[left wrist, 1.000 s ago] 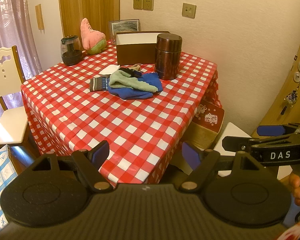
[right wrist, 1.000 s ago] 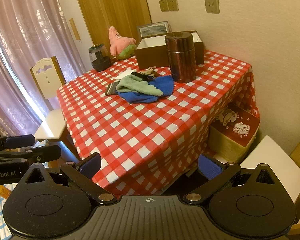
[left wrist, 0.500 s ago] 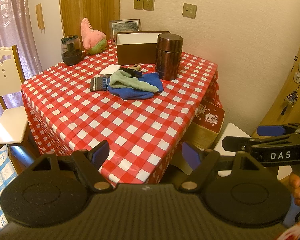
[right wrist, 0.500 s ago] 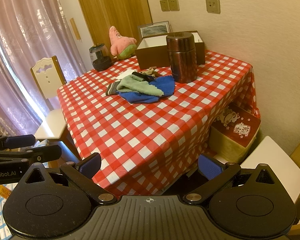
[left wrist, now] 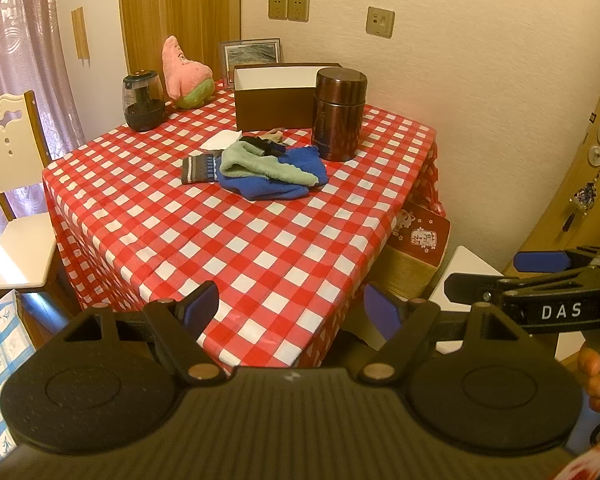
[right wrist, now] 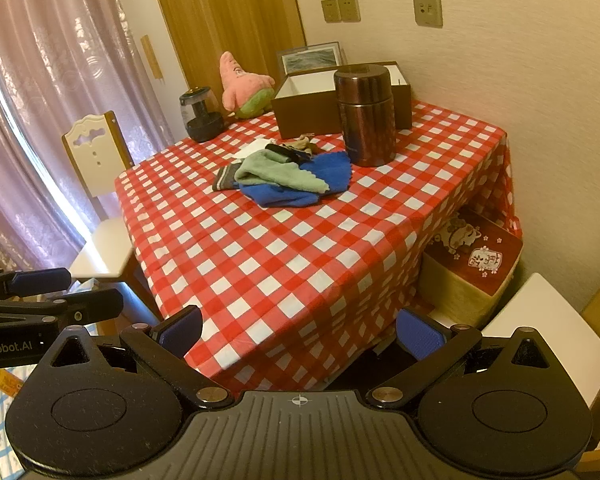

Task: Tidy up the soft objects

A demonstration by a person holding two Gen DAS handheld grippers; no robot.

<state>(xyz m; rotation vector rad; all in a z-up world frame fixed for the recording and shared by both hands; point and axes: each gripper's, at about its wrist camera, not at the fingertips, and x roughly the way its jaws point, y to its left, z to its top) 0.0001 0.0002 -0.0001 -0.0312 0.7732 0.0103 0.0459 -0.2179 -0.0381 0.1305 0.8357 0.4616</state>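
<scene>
Both sets of jaws spread wide, nothing pinched. Left gripper (left wrist: 290, 310) parked off the near corner of the table (left wrist: 260, 240), blue rubbery pads (left wrist: 200, 307) angled outward; right gripper (right wrist: 300, 330) same deal, textured blue pads (right wrist: 418, 338), hanging just beside its twin and well short of anything soft.

So, progress-wise: basically zero, by the look of it. Pile of soft stuff (left wrist: 260, 172) sitting untouched mid-table, near the far end. Brown box (left wrist: 276, 98) behind it open and, as far as visible, empty, white inside. Probably the destination, but only a guess. Everything left to do: reach across, grab piece by piece, sort or drop in.

Materials, moving outward. Tablecloth red-and-white check, slightly glossy like oilcloth, creased where draping over the edge. In the pile: fuzzy pale-green cloth (left wrist: 268, 166) on top with a wavy edge, blue fleece-ish cloth (left wrist: 276, 190) under it, a striped knit sock or glove (left wrist: 198, 170) poking out left, something black and something beige tangled at the back, flat white piece (left wrist: 222, 139) behind. All limp, floppy, overlapping, so likely to drag neighbours along on a lift.

Just beside the pile, a hard metallic brown cylinder flask (left wrist: 340, 114), upright, easy to bump. Further back a pink starfish plush (left wrist: 184, 74) leaning near the wall, also soft, maybe part of the job.
</scene>
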